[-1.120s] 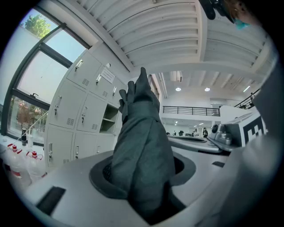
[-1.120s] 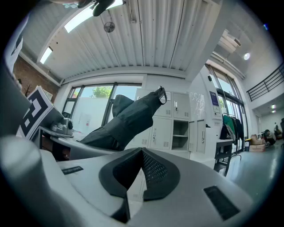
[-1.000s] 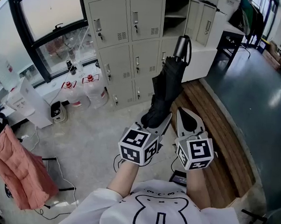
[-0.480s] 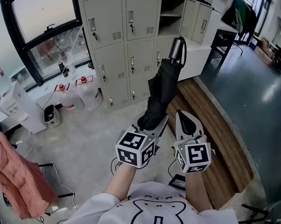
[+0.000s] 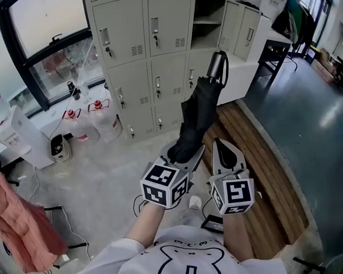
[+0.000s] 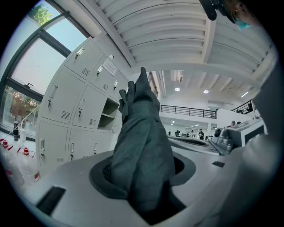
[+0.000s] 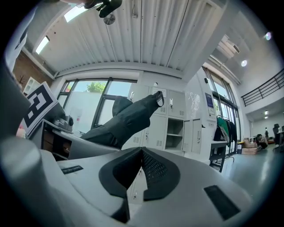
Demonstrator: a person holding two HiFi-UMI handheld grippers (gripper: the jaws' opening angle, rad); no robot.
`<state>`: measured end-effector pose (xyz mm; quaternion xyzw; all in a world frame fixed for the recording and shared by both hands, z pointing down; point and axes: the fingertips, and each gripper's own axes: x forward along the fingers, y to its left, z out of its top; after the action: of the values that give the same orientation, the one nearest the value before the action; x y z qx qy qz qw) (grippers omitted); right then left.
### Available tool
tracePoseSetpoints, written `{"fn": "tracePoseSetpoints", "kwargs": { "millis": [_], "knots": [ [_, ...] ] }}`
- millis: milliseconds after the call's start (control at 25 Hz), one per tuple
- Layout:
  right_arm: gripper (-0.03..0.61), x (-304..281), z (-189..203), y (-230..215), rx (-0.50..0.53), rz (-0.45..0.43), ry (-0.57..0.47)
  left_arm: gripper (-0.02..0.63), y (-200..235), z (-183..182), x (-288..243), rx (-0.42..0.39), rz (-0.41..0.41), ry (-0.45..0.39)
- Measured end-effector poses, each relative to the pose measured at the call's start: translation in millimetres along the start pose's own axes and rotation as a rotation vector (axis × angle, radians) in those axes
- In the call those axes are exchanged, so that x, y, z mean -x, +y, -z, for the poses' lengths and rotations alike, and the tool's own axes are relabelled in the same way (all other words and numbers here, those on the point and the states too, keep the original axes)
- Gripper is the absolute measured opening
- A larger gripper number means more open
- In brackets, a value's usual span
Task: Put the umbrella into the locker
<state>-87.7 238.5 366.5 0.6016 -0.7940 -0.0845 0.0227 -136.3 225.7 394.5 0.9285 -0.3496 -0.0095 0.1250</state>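
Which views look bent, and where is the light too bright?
Both gripper views: strong fisheye, dark corners. Left gripper view: the folded black fabric umbrella is soft, close to the lens. Head view: the grey metal lockers curve; the large window is washed out.

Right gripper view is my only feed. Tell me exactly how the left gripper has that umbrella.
Observer: The left gripper is closed on the folded umbrella's fabric end. Cloth fills the gap between its jaws.
Operator: Give me which end leads.
Observer: In the head view the handle, with its strap loop, leads, angled up toward the lockers.
Operator: Report what is under my right gripper.
Observer: Wooden boards lie below the right gripper and run up to the lockers.
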Motion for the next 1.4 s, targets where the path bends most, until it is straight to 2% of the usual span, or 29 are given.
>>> {"fn": "tracePoseSetpoints", "kwargs": {
  "millis": [320, 600, 840, 1160, 1400],
  "knots": [
    [0.012, -65.2, 12.9, -69.0, -0.030, -0.041, -0.013, 0.229, 24.1, -13.3, -88.2, 0.012, -0.036, -0.001],
    [0.012, -123.0, 19.1, -132.3, -0.010, -0.092, -0.026, 0.229, 42.6, -31.7, -171.1, 0.010, -0.076, -0.012],
    [0.012, -165.4, 24.2, -180.0, -0.024, -0.118, -0.042, 0.229, 61.6, -46.1, -222.5, 0.001, -0.128, -0.016],
    [0.012, -207.0, 22.9, -204.5, -0.044, -0.158, -0.067, 0.232, 98.3, -56.5, -270.1, 0.013, -0.190, 0.028],
    [0.012, -242.8, 27.8, -216.3, -0.037, -0.162, -0.073, 0.232, 131.5, -71.2, -308.3, 0.009, -0.188, 0.027]
  ]
}}
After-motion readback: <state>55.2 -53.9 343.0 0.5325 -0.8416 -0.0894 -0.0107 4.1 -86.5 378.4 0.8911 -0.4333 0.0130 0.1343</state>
